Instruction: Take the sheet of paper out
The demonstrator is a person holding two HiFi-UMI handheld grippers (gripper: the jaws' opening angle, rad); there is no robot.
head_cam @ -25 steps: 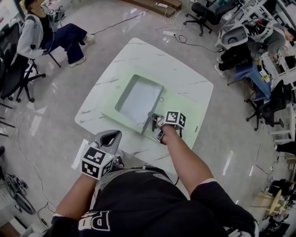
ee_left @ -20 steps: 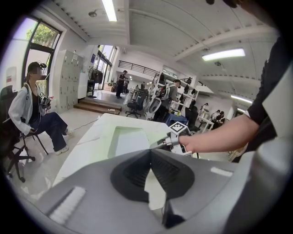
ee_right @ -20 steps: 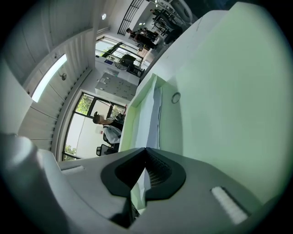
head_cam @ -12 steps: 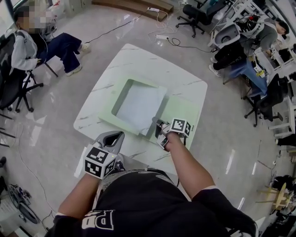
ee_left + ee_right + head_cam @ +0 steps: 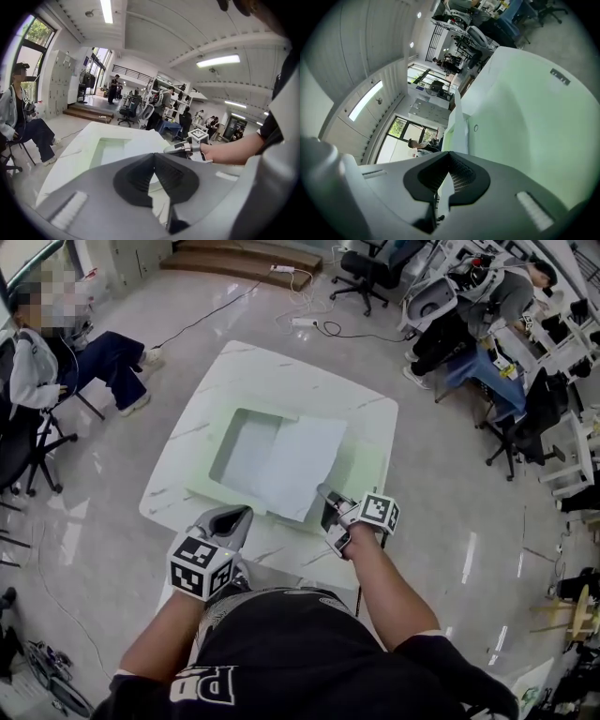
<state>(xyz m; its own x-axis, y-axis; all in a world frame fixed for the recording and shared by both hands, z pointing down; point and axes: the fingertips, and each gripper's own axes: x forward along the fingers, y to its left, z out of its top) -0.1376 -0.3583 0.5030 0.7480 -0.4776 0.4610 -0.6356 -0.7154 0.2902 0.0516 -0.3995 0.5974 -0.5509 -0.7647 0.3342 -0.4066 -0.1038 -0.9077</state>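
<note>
While my right gripper (image 5: 326, 495) is clamped on the near right corner of the sheet of paper (image 5: 300, 465), the sheet lies partly out of the pale green folder (image 5: 366, 465), its left part over the folder's rectangular window and its right part on the green cover. The folder sits flat on the white marble table (image 5: 253, 362). Only the head view gives that layout. The right gripper view shows the grip itself: right gripper (image 5: 449, 157) jaws pressed together on the paper's edge, the sheet (image 5: 459, 122) seen edge-on running away from them, plus a small ring (image 5: 475, 127) on the green surface. My left gripper (image 5: 230, 517) is over the table's near edge, well apart from the paper. The left gripper view shows its jaws (image 5: 153, 157) tip to tip with nothing between them, and past them my right gripper (image 5: 171, 149) and forearm from the side. A seated person (image 5: 42, 352) is at far left.
</note>
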